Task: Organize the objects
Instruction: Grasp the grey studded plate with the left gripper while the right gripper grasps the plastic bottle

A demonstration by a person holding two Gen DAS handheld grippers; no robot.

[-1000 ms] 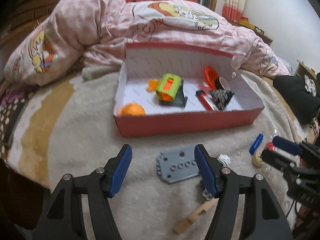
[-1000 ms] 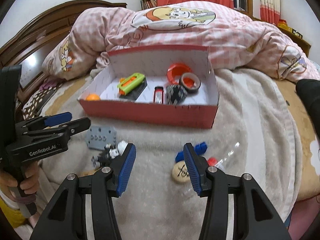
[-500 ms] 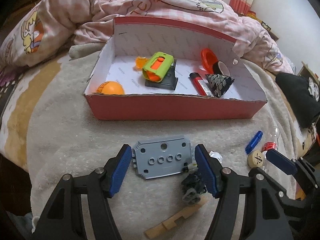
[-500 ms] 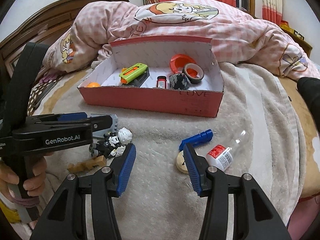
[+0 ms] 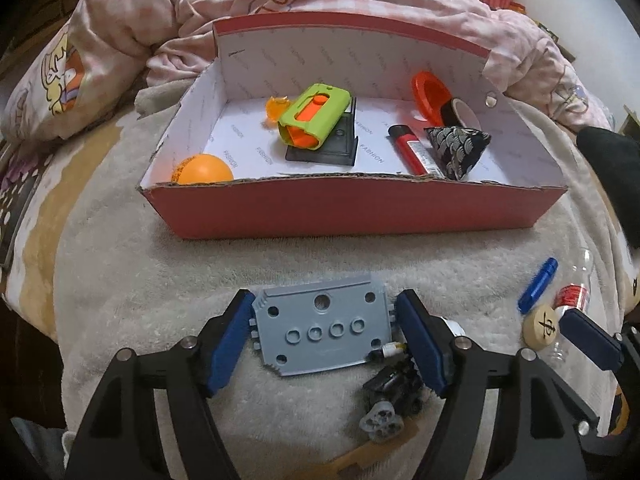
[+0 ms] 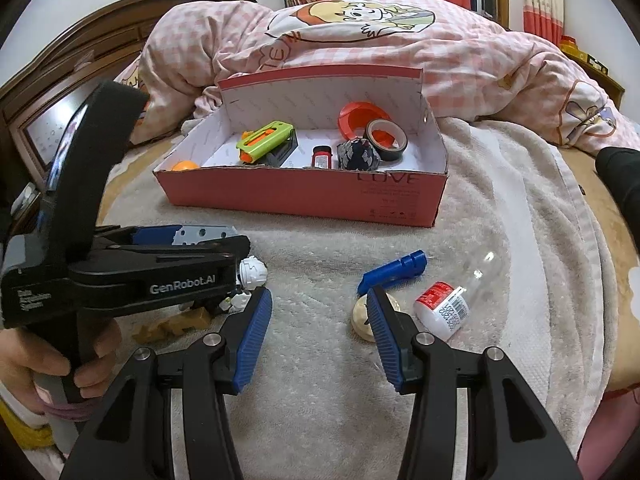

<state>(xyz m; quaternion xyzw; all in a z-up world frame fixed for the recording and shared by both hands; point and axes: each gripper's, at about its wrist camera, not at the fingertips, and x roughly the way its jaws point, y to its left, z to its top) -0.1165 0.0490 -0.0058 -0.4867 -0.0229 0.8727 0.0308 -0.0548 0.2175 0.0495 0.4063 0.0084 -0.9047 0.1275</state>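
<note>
A red cardboard box (image 5: 352,212) lies open on the bed; it also shows in the right wrist view (image 6: 304,196). A grey perforated plate (image 5: 324,330) lies flat on the blanket in front of it. My left gripper (image 5: 324,344) is open, with its blue pads on either side of the plate, close to its short edges. My right gripper (image 6: 316,340) is open and empty above the blanket. A blue plastic piece (image 6: 394,272), a round wooden token (image 6: 366,318) and a small clear bottle (image 6: 452,304) lie just beyond its right finger.
In the box are a green-orange toy (image 5: 316,116), an orange ball (image 5: 204,170), a red lighter (image 5: 410,150), a dark patterned pouch (image 5: 458,148), a red lid (image 5: 430,94) and a tape roll (image 6: 386,138). A small black-white figure (image 5: 394,390) and a wooden piece (image 6: 172,326) lie beside the plate. A pink quilt (image 6: 360,40) is behind.
My left gripper has moved forward and down until its open fingers straddle the grey plate. My right gripper has come closer to the blue piece, token and bottle.
</note>
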